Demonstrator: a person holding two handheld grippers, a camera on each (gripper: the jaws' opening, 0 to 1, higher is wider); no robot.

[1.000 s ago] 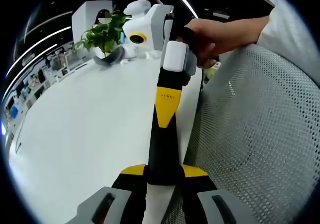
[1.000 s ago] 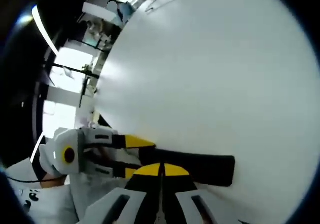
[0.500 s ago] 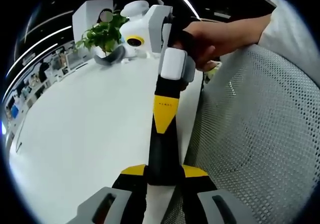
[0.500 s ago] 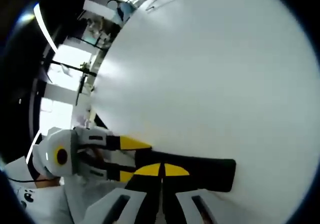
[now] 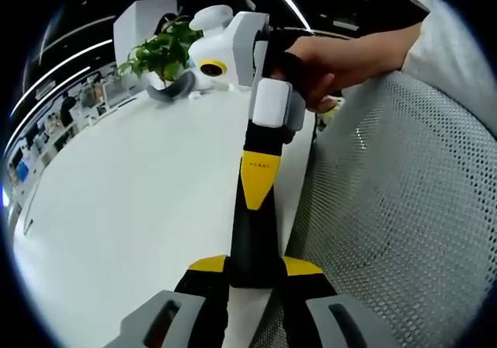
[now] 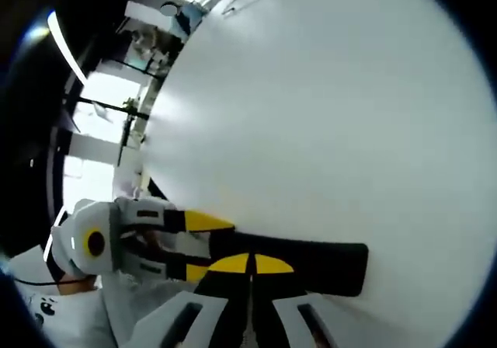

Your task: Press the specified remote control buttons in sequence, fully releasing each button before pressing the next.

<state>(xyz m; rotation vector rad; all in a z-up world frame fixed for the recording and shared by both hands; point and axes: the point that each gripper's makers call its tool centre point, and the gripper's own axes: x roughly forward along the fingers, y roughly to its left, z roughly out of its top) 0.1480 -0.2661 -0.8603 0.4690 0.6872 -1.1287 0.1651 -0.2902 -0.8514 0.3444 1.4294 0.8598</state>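
A long black remote control [image 5: 252, 243] sticks out between my left gripper's [image 5: 255, 269] yellow-tipped jaws, which are shut on its near end. No buttons can be made out on it. My right gripper [image 5: 253, 200], held by a person's hand [image 5: 334, 57], comes down from above with its jaws shut, and its yellow point meets the remote's top face. In the right gripper view the remote [image 6: 311, 262] lies across the bottom. The right gripper [image 6: 248, 266] is shut over it, and the left gripper [image 6: 213, 245] holds it from the left.
A white table [image 5: 116, 208] spreads to the left, and a grey mesh chair back [image 5: 404, 224] stands close on the right. A green potted plant [image 5: 159, 53] and white objects sit at the table's far end. The table [image 6: 326, 115] also spreads behind the remote.
The right gripper has edged slightly down along the remote toward the left gripper. The remote stays held in the left jaws.
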